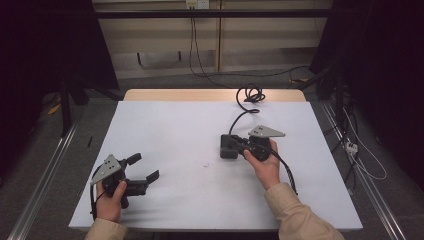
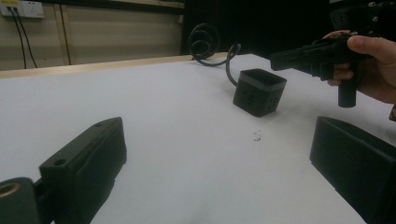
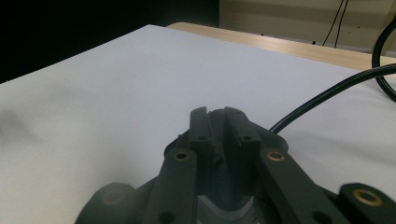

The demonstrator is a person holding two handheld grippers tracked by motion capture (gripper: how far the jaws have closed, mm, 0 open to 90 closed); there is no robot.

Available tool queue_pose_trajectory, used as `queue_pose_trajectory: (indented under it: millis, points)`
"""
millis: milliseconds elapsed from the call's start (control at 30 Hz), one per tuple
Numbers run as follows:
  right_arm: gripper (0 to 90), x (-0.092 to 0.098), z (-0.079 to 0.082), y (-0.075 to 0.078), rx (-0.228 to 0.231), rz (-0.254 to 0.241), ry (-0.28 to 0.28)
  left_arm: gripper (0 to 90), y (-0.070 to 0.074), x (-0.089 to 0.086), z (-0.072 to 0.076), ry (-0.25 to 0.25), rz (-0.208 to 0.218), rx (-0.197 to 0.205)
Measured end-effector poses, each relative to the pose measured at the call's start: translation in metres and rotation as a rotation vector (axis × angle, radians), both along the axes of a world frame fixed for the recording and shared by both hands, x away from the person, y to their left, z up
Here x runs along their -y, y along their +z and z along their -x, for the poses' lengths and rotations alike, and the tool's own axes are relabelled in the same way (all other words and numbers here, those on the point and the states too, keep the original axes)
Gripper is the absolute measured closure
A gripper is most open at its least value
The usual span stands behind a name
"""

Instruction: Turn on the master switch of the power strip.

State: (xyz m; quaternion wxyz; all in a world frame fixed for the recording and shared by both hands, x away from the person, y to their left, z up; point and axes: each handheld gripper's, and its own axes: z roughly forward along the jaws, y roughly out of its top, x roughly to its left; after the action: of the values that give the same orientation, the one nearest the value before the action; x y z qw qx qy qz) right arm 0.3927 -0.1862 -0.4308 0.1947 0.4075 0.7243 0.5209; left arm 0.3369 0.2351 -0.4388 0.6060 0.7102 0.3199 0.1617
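Note:
A black cube-shaped box (image 1: 227, 149) (image 2: 259, 93) sits right of the middle of the white table top (image 1: 170, 125), and a black cable (image 1: 239, 118) (image 3: 327, 91) runs from it to a coil (image 1: 253, 94) at the far edge. My right gripper (image 1: 239, 146) (image 2: 275, 59) (image 3: 216, 114) points left over the box's top, its jaws close together. Whether they touch the box I cannot tell. My left gripper (image 1: 146, 166) (image 2: 217, 130) rests at the near left, wide open and holding nothing, aimed toward the box.
A wooden strip (image 1: 200, 94) borders the table's far edge. A tiny mark (image 1: 205, 164) (image 2: 257, 136) lies on the sheet between the grippers. Metal rails and loose cables (image 1: 352, 145) run along the floor on both sides of the table.

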Motion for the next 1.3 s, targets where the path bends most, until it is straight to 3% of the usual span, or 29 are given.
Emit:
queue_pose_trajectory:
  millis: [467, 1300]
  points:
    - [90.0, -0.0009, 0.0001, -0.0008, -0.016, -0.008, 0.014, 3.3, -0.0001, 0.0000, 0.0000, 0.004, 0.003, -0.001]
    - [90.0, -0.0048, -0.0017, -0.0029, -0.011, 0.035, 0.015, 3.3, -0.0003, 0.0002, 0.0000, 0.002, 0.001, -0.001]
